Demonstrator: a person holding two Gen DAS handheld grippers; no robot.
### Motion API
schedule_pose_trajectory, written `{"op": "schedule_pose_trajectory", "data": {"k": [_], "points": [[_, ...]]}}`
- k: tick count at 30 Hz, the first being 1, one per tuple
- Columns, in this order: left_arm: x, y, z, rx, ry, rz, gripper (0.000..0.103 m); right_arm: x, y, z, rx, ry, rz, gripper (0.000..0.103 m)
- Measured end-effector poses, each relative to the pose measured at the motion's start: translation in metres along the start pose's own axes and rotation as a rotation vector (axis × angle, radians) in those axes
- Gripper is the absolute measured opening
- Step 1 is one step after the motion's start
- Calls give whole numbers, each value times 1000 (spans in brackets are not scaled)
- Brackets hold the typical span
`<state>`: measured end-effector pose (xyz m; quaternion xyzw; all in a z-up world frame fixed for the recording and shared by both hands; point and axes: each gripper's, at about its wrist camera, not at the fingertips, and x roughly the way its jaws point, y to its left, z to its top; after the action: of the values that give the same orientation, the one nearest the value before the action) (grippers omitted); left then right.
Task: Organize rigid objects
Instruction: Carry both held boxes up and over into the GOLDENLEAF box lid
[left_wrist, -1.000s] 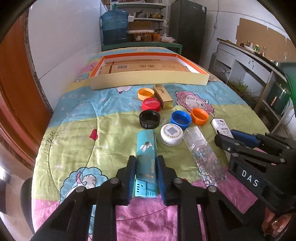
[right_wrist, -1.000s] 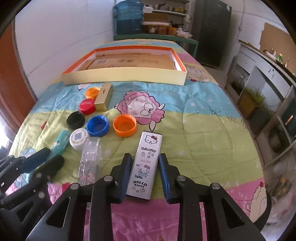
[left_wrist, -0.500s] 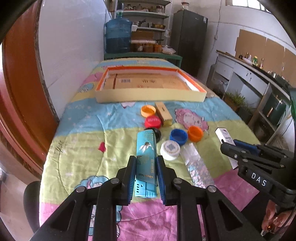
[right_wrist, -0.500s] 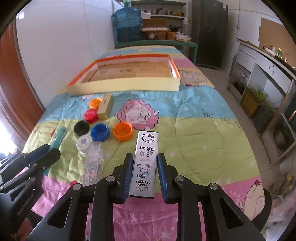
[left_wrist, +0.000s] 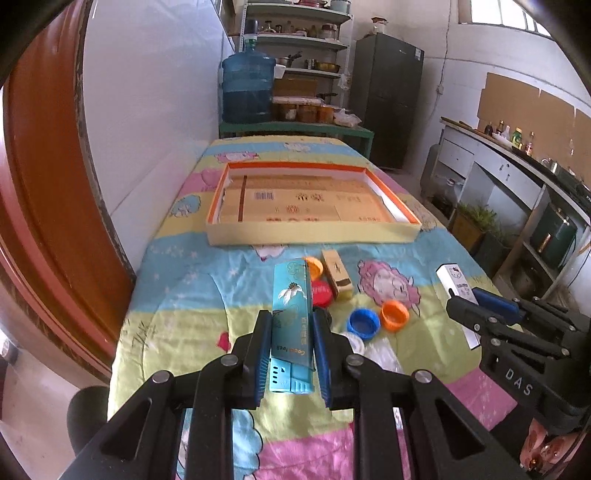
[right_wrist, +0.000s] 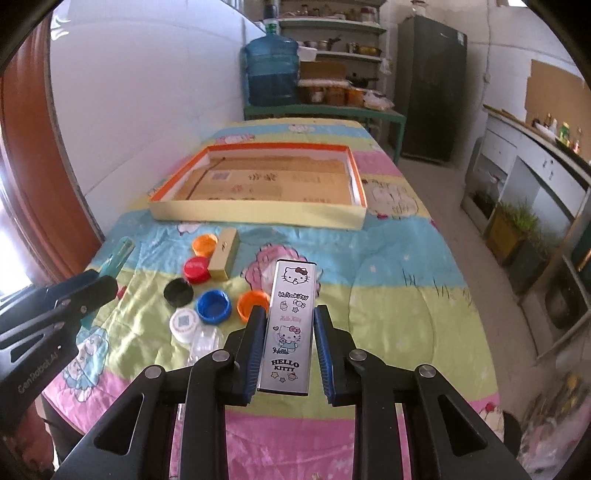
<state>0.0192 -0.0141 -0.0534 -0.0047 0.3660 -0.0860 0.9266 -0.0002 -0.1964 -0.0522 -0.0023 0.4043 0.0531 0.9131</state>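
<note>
Teal card, printed, long and flat: in the left wrist view the teal box (left_wrist: 290, 314) sits low centre of frame, clamped by its long sides in the left gripper (left_wrist: 290, 354), its near end toward the camera and its far end reaching up over the caps. Judged light and stiff but crushable, a thin carton that would dent under hard squeeze; the hold near one end leaves a long overhang, so it may pivot if bumped, and a grip nearer the middle would be steadier. Upper centre lies the tray (left_wrist: 314, 238), shallow, orange-rimmed, with flat cardboard inside. This view alone shows the teal box face-on; at the right edge the right gripper (left_wrist: 467, 306) appears from the side with the white tin (left_wrist: 452, 278) poking out. In the right wrist view the white tin (right_wrist: 290, 325) fills low centre, clamped by its long sides in the right gripper (right_wrist: 290, 350). Its glossy face suggests metal or hard plastic: rigid, likely a little heavier than the carton, and slippery against the pads, so the hold wants to stay square. Only here are the caps seen unblocked, left of centre: orange cap (right_wrist: 204, 244), red cap (right_wrist: 195, 269), black cap (right_wrist: 178, 291), blue cap (right_wrist: 213, 306), and beside them the gold box (right_wrist: 223, 257). The tray (right_wrist: 258, 216) sits upper centre; the left gripper (right_wrist: 92, 291) shows at the left edge.
</note>
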Motion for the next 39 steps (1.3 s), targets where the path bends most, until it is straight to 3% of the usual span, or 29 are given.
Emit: {"op": "schedule_pose_trajectory", "data": {"k": [8, 17, 39], "points": [[7, 1, 25, -17, -10, 15, 23, 1, 4, 28, -58, -46, 0, 27], [29, 12, 62, -46, -14, 14, 23, 16, -4, 67, -70, -58, 62, 27], [129, 27, 145, -29, 73, 16, 22, 107, -25, 160, -111, 12, 141, 27]]}}
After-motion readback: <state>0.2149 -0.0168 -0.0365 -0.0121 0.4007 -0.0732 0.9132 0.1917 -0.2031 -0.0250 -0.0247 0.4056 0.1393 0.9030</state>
